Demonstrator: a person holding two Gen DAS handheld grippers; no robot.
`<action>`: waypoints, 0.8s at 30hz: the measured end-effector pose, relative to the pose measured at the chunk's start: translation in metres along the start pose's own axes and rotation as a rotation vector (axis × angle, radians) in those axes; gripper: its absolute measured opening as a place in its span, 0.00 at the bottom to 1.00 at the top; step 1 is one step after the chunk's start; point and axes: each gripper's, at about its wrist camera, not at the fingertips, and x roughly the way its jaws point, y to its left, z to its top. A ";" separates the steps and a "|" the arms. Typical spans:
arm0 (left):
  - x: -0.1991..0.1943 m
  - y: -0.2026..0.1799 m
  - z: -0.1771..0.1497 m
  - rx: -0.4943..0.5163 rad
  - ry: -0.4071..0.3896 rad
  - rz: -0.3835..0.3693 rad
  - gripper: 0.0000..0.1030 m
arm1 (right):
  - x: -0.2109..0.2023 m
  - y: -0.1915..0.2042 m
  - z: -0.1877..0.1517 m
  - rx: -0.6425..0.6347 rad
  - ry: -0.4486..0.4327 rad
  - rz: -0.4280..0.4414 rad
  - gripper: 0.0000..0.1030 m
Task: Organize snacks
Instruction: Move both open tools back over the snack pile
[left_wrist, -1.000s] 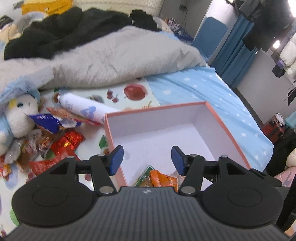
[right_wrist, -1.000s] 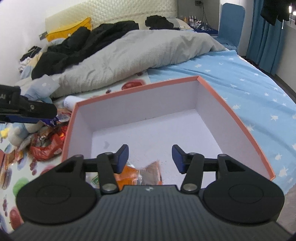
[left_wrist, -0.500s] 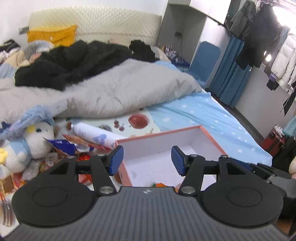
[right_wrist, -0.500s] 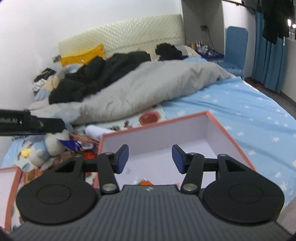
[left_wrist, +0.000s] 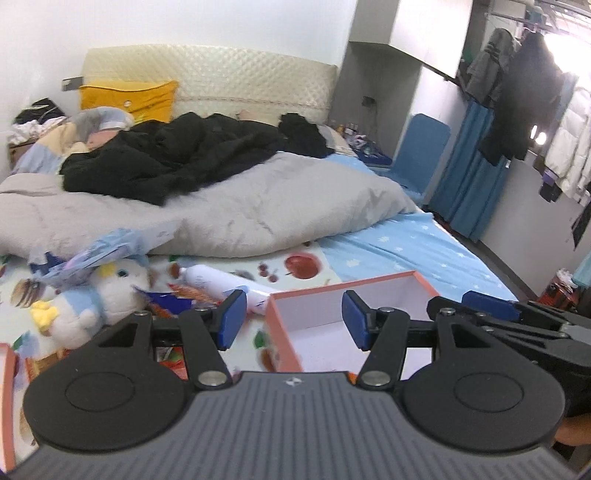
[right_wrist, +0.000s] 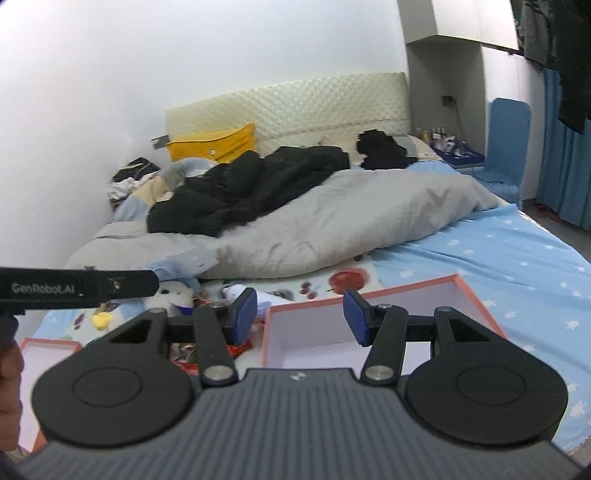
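Both grippers hang above the bed (left_wrist: 424, 240), jaws parted with nothing between the blue pads. The left gripper (left_wrist: 293, 319) sits over the near left corner of the orange-rimmed box (left_wrist: 347, 286), which lies open on the fruit-print mat (left_wrist: 306, 258) beside the blue starred sheet. The right gripper (right_wrist: 299, 314) looks at the same box (right_wrist: 369, 291) from its other side. Red and orange snack packets (left_wrist: 173, 363) lie on the mat left of the box, near a white tube (left_wrist: 218, 280) and a plush bird (left_wrist: 96, 295); a second box's corner (right_wrist: 48, 345) shows far left
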 end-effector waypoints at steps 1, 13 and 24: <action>-0.003 0.004 -0.003 -0.004 -0.001 0.002 0.61 | -0.002 0.004 -0.002 0.002 -0.001 0.009 0.53; -0.035 0.040 -0.047 -0.025 0.008 0.085 0.61 | -0.004 0.038 -0.029 -0.030 0.022 0.068 0.53; -0.056 0.067 -0.083 -0.084 0.015 0.119 0.61 | -0.013 0.065 -0.051 -0.049 0.039 0.113 0.53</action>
